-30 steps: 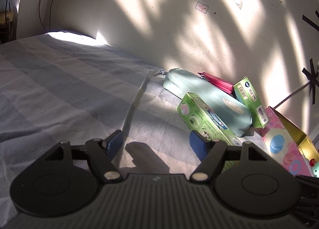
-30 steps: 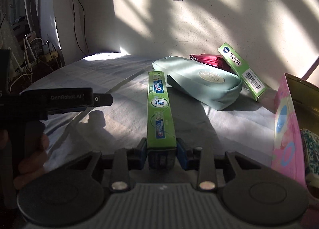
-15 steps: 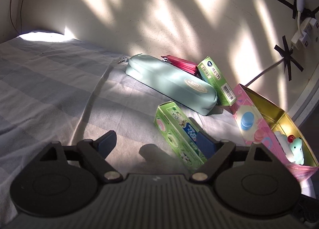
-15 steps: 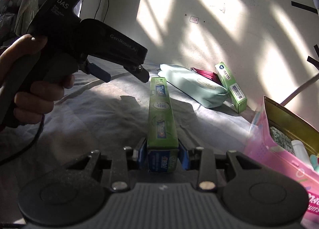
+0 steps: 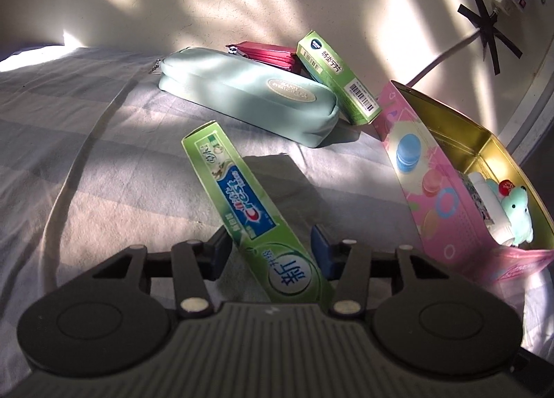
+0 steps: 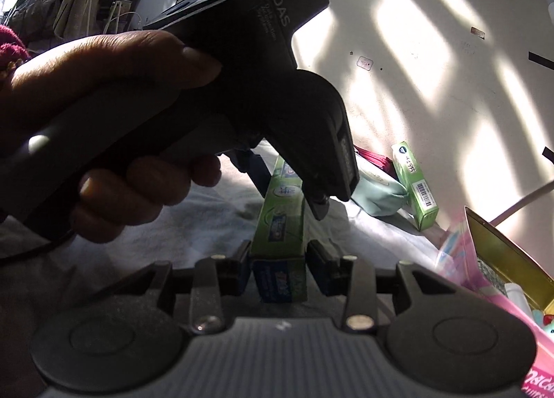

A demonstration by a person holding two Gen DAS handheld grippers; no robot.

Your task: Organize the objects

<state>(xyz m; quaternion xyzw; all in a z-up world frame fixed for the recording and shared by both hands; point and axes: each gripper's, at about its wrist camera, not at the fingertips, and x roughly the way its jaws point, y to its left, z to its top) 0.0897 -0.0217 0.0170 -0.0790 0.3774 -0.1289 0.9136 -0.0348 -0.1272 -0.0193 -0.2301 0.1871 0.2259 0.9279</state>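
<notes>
A green toothpaste box (image 5: pixel 242 197) runs slantwise between the jaws of my left gripper (image 5: pixel 271 249). Those jaws are closing and both pads touch the box's sides. My right gripper (image 6: pixel 279 270) holds the other end of the same toothpaste box (image 6: pixel 280 225). Its pads still lie against the box while the jaws begin opening. In the right wrist view a hand (image 6: pixel 104 86) carries the left gripper (image 6: pixel 287 190), whose fingers straddle the far part of the box. The box hangs above the bedsheet.
A pink tin (image 5: pixel 432 197) with a gold inside stands open at the right, holding a teal bear toy (image 5: pixel 517 218) and small items. A mint pouch (image 5: pixel 249 93), red pouch (image 5: pixel 266 53) and small green carton (image 5: pixel 339 76) lie by the wall. A white cord (image 5: pixel 79 142) crosses the sheet.
The left gripper swung right, came over the toothpaste box and went from wide open to closed around it. The right gripper kept the box while the left one came in close.
</notes>
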